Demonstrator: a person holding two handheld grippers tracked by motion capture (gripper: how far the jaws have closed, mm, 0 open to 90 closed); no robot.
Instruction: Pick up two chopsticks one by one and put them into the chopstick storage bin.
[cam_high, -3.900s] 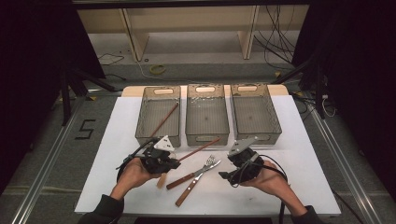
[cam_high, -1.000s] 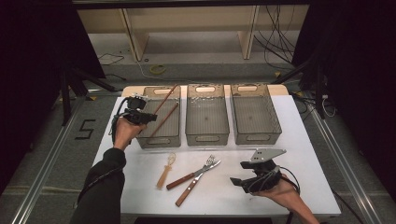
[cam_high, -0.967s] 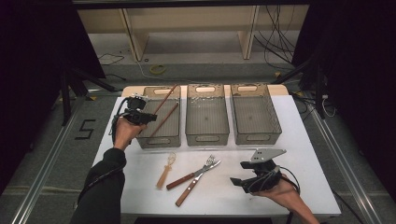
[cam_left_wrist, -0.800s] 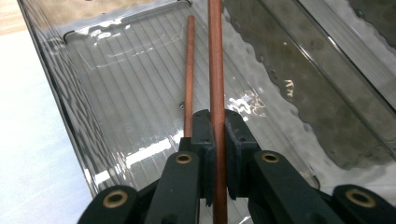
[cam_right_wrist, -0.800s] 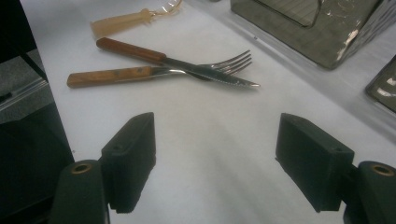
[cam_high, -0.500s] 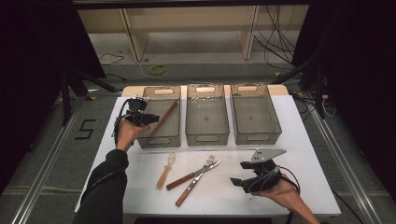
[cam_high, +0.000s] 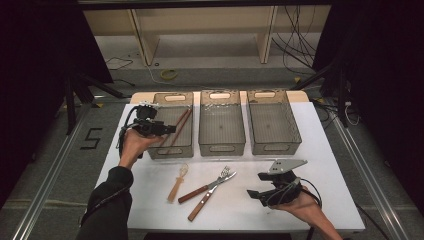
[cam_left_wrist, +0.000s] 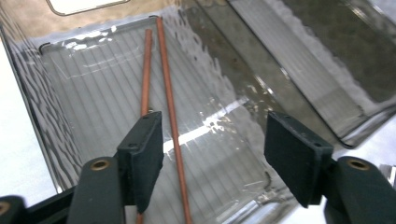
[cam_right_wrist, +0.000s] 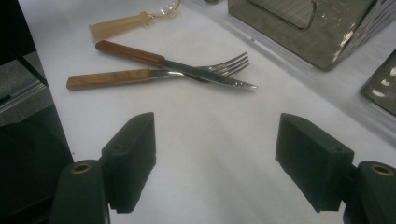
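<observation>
My left gripper (cam_high: 169, 129) hangs over the left bin (cam_high: 170, 150), and its jaws have just been opening. In the left gripper view the left gripper (cam_left_wrist: 214, 133) is open with nothing between the pads. Two brown chopsticks (cam_left_wrist: 169, 102) lie side by side on the bin floor (cam_left_wrist: 93, 93) below it, also visible from above as chopsticks (cam_high: 179, 125). My right gripper (cam_high: 254, 193) rests open near the table's front right. Ahead of the right gripper (cam_right_wrist: 215, 140) a wooden-handled fork (cam_right_wrist: 109, 79) and knife (cam_right_wrist: 128, 51) lie crossed.
Middle bin (cam_high: 221, 147) and right bin (cam_high: 275, 145) hold nothing that I can see. The crossed fork and knife (cam_high: 212, 186) sit at the table's front middle, with a pale plastic utensil (cam_high: 176, 185) just to their left. White table surface (cam_high: 325, 165) lies beyond the right hand.
The chopstick that the left gripper held over the left bin has dropped in beside the other one. The left jaws have opened and the hand rose slightly. The right gripper stayed put.
</observation>
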